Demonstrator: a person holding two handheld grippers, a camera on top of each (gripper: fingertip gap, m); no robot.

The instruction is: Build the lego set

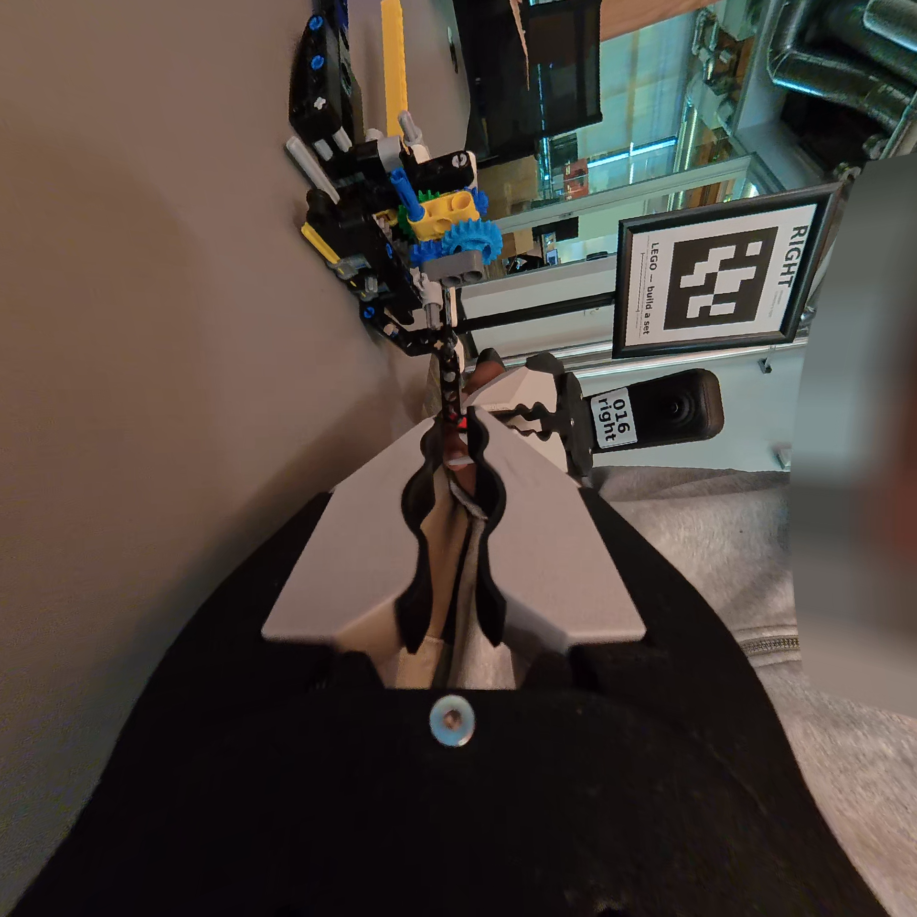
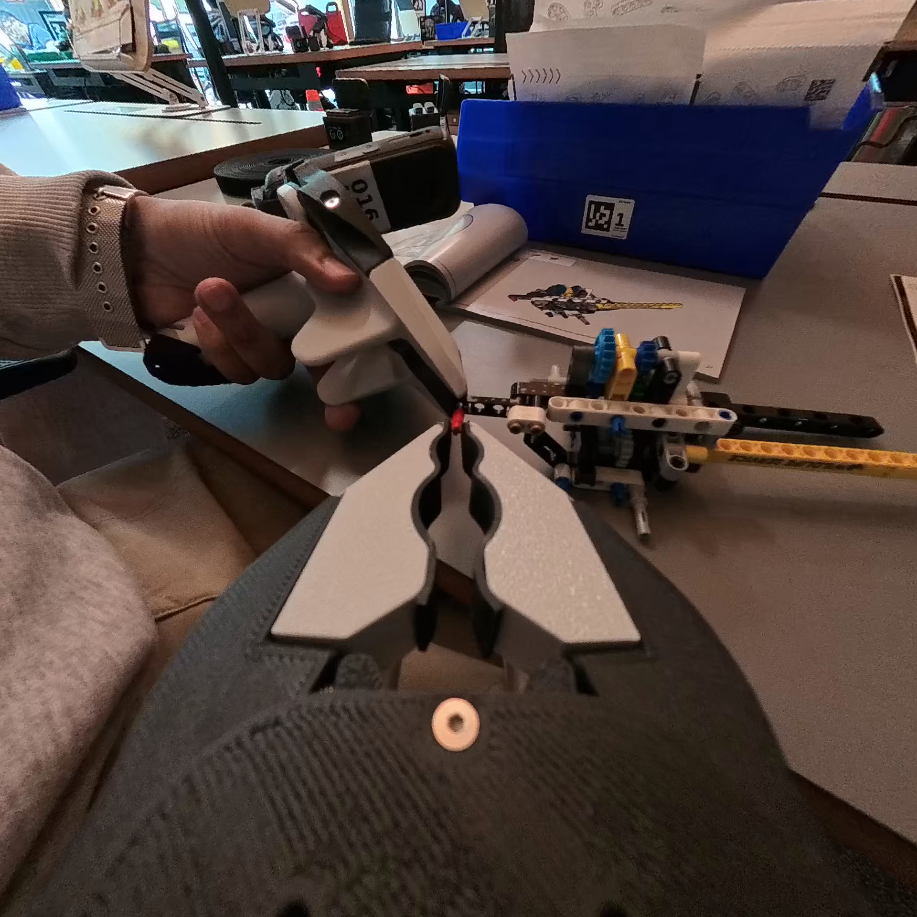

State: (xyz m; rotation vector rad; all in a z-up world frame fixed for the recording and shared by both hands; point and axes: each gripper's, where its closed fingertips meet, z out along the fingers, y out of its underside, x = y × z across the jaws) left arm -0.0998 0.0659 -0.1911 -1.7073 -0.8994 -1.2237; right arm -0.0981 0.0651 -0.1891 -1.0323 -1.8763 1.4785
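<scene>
The part-built lego model (image 2: 625, 407), with blue gears, a white beam and a long yellow beam (image 2: 804, 454), lies on the grey table. A thin black beam (image 2: 489, 407) sticks out of its left end. My left gripper (image 1: 454, 426) is shut on the tip of that black beam (image 1: 449, 377); the right wrist view shows it hand-held from the upper left (image 2: 459, 394). My right gripper (image 2: 456, 434) is shut on a small red pin (image 2: 457, 423), held right at the beam's end, just below the left gripper's tips. The right gripper also shows in the left wrist view (image 1: 496, 412).
An open instruction booklet (image 2: 595, 302) lies behind the model, in front of a blue bin (image 2: 645, 168). A framed marker sign (image 1: 714, 278) stands at the back. The table's front edge (image 2: 278, 471) runs just left of both grippers. The tips of both grippers are at nearly the same place.
</scene>
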